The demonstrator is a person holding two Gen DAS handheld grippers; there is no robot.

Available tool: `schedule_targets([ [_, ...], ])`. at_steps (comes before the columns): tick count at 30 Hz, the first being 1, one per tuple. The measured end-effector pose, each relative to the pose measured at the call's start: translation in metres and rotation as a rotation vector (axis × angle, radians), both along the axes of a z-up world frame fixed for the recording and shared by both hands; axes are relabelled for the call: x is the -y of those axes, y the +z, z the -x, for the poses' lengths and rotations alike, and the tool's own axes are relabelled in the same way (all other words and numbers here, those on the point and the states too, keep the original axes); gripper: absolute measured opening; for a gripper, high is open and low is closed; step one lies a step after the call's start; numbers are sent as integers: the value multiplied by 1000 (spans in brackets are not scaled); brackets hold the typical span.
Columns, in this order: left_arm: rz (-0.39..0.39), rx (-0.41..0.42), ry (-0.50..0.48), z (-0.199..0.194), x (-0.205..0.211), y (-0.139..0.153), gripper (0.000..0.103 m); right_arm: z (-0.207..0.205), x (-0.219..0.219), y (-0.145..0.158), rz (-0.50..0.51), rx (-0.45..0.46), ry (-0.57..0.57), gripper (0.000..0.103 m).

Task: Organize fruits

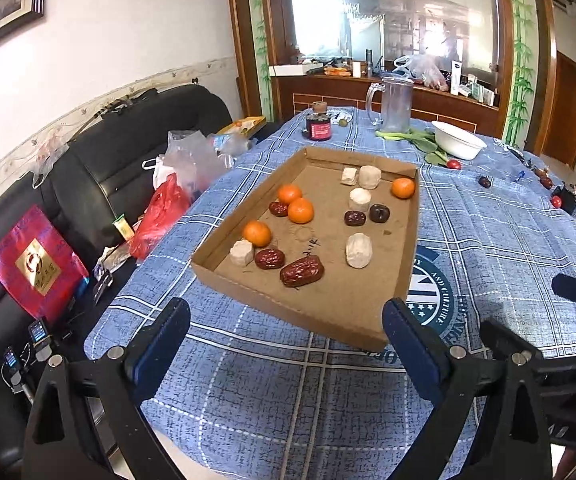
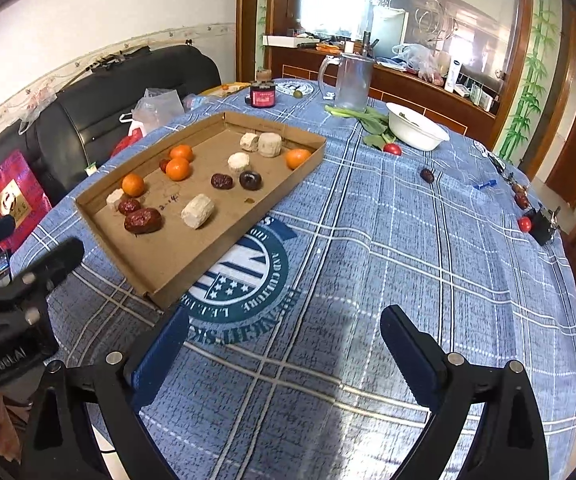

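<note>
Two tongs angled down over the tablecloth (image 2: 368, 240), left tongs (image 1: 285, 334) and right tongs (image 2: 283, 340) both spread apart, empty, near cardboard tray (image 1: 328, 308).

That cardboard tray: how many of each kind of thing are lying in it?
In the cardboard tray:
Oranges: 4
Pale chunky cylinder pieces: 5
Red dates: 4
Dark round fruit: 1
Total: 14

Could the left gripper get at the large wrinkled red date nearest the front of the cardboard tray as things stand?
Probably yes. The left gripper is open and empty, pointed at the shallow cardboard tray. The large wrinkled red date lies apart from its neighbours, with only the tray's low front wall between.
</note>
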State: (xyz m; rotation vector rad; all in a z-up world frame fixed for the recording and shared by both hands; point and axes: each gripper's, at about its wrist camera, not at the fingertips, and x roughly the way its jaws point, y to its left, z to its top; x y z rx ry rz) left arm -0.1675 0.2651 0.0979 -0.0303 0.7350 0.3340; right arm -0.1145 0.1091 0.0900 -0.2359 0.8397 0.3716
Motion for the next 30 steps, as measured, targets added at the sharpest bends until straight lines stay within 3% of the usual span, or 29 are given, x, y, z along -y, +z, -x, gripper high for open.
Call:
schedule_targets([
  [9,3,-9,42,5,-14,-2,97,7,2,5,16,20,-44,98],
  [18,97,-18,102,14,-47,-7,97,12,0,12,22,49,-38,99],
  [30,90,-9,56,16,-42,-3,97,11,3,10,9,43,-48,99],
])
